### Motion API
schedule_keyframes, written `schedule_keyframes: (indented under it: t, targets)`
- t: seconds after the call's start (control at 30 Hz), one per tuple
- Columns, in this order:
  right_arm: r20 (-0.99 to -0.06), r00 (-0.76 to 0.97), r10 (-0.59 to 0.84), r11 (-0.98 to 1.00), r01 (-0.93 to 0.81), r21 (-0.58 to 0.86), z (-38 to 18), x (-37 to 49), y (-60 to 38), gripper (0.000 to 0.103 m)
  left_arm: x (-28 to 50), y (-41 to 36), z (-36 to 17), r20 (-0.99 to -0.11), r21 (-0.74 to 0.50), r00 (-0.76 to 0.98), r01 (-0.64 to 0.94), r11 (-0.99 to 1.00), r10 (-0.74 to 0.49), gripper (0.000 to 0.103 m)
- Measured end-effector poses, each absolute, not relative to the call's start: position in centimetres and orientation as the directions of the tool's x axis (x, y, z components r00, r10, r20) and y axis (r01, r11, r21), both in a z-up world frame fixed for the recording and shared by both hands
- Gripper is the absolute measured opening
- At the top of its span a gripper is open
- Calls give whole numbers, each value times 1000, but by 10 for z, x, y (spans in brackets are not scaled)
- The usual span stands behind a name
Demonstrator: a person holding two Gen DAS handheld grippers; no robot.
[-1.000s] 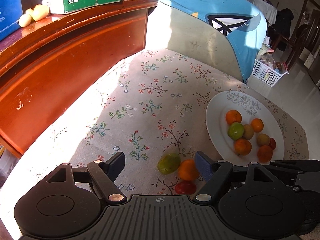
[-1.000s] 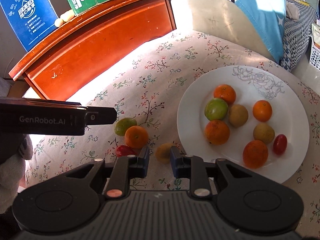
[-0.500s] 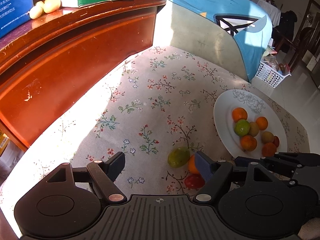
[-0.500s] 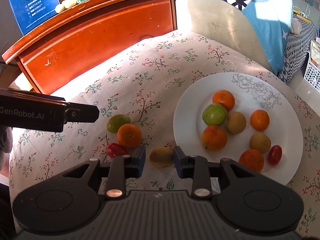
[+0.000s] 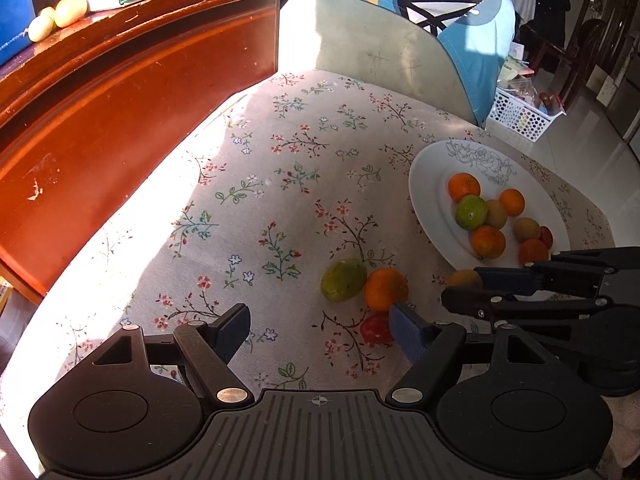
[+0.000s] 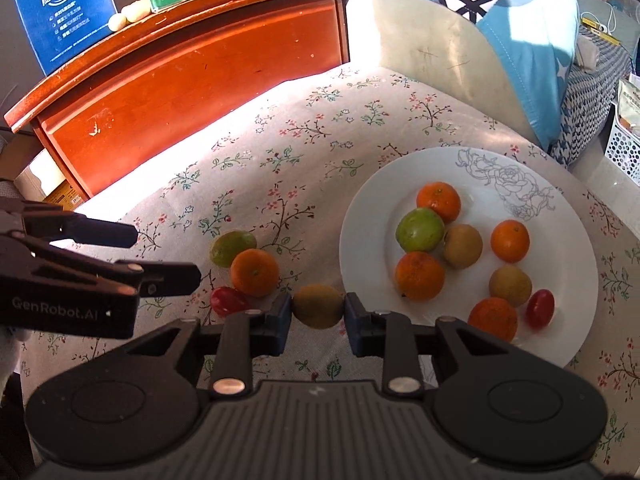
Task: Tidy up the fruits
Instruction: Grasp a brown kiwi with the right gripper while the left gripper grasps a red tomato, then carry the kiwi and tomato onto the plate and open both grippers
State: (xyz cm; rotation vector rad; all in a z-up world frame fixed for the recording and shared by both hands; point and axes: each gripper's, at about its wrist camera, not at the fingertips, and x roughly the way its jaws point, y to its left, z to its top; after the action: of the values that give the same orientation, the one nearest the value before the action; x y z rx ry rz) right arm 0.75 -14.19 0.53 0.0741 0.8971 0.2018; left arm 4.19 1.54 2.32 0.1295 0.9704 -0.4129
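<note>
Kiwi-brown, egg-shaped fruit (image 6: 318, 306) sits between the two blue pads of the right gripper (image 6: 318, 312), just off the near rim of the white round plate with a grey rose drawing (image 6: 576, 236) — the jaws have just been closing, and both pads now press its flanks, so the fruit is gripped. It looks small and light, with a dull, slightly rough skin that should not slip; the flesh is likely soft, so a gentle squeeze across its widest middle, as now, seems the safest hold.

The left gripper (image 5: 320, 330) hovers with jaws wide apart and nothing between them, above the floral tablecloth (image 5: 280, 152). Near it lie three loose fruits, touching or nearly so: a green oval fruit (image 5: 343, 279), an orange mandarin (image 5: 385, 289) and a small red tomato (image 5: 375, 329).

On the plate rest several mandarins, a green round fruit, brown fruits and a red tomato. By the look of it, the gripped fruit goes there next — three remain afterwards.
</note>
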Motion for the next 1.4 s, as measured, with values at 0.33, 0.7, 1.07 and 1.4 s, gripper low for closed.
schedule_keyframes:
  t: [0.33, 0.7, 1.07, 1.4]
  targets:
    - [-750, 621, 227, 972, -93, 218, 16, 8, -157, 28, 28, -10, 4, -825, -93, 457, 473, 876, -334, 74]
    - [-747, 627, 223, 972, -85, 219, 17, 3, -161, 29, 32, -15, -8, -826, -88, 462, 460, 883, -323, 48]
    - [-750, 622, 224, 971, -78, 225, 16, 4, -162, 29, 30, -16, -7, -817, -99, 466, 468, 878, -341, 27]
    - [-729, 642, 239, 961, -47, 274, 24, 4, -177, 29, 28, -15, 20, -776, -124, 510, 455, 882, -372, 27]
